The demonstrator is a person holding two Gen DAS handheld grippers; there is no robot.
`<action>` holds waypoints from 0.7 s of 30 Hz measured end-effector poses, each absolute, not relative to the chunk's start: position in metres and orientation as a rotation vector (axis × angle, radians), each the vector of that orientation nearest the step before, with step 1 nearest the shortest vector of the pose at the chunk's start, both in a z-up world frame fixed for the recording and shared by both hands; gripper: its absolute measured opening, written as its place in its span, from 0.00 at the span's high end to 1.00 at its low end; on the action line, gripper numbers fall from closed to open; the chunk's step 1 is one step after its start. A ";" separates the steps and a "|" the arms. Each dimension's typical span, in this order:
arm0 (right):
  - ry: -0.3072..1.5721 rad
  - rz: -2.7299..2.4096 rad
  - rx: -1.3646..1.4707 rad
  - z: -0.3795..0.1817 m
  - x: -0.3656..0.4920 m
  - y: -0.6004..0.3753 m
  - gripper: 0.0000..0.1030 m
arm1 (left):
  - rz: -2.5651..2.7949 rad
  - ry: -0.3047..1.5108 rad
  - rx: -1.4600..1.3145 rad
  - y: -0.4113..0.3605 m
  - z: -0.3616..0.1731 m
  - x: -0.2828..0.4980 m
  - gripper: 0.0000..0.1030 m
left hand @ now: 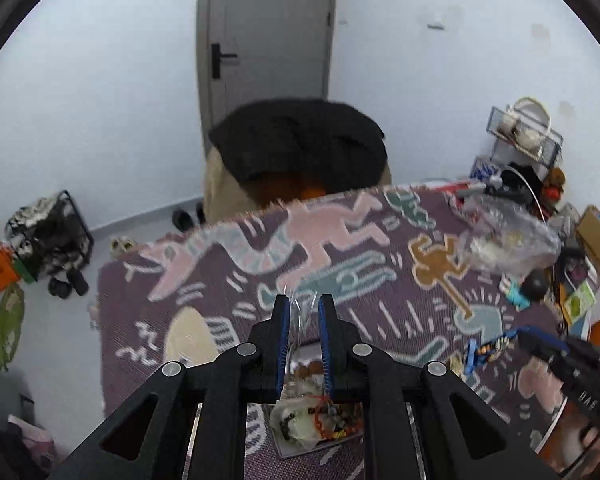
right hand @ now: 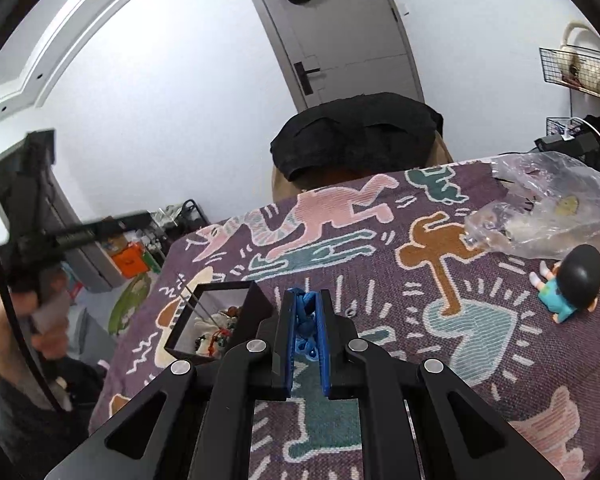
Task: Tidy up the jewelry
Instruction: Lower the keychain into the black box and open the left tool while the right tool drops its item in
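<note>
My left gripper (left hand: 303, 307) hangs over the patterned cloth with its jaws narrowly apart, pinching a thin, clear, glinting piece (left hand: 301, 314) too blurred to name. Just under it lies a black jewelry box (left hand: 281, 446) holding beads and red cord (left hand: 320, 420). The right gripper (right hand: 305, 300) is shut on a blue beaded piece (right hand: 306, 322) that dangles below its pads, and the same gripper (left hand: 476, 354) shows at the right of the left wrist view. In the right wrist view the box (right hand: 260, 304) sits left of my fingers. A hand (right hand: 48, 320) holds the blurred left gripper (right hand: 136, 216) above it.
A crumpled clear plastic bag (right hand: 548, 216) and a small dark-haired figurine (right hand: 572, 280) lie on the right of the cloth (left hand: 340, 240). A chair draped in a black garment (left hand: 300, 148) stands beyond the far edge. Clutter and a wire rack (left hand: 528, 132) crowd the right side.
</note>
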State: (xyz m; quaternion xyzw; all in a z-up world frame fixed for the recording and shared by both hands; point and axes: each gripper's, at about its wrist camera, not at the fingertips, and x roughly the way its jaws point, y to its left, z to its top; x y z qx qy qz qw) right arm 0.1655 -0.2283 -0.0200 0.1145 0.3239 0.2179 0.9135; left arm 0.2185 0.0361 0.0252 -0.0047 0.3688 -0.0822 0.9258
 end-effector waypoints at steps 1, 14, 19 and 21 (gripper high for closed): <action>0.669 0.452 0.233 -0.020 0.167 -0.226 0.90 | -0.176 0.777 -0.013 0.038 0.017 0.220 0.77; 0.710 0.556 0.184 -0.021 0.185 -0.159 0.90 | -0.114 0.747 -0.135 0.098 -0.004 0.197 0.29; 0.730 0.611 0.179 -0.019 0.195 -0.128 0.90 | -0.107 0.743 -0.143 0.110 -0.009 0.190 0.29; 0.729 0.649 0.191 -0.018 0.200 -0.117 0.89 | -0.102 0.740 -0.149 0.114 -0.009 0.187 0.29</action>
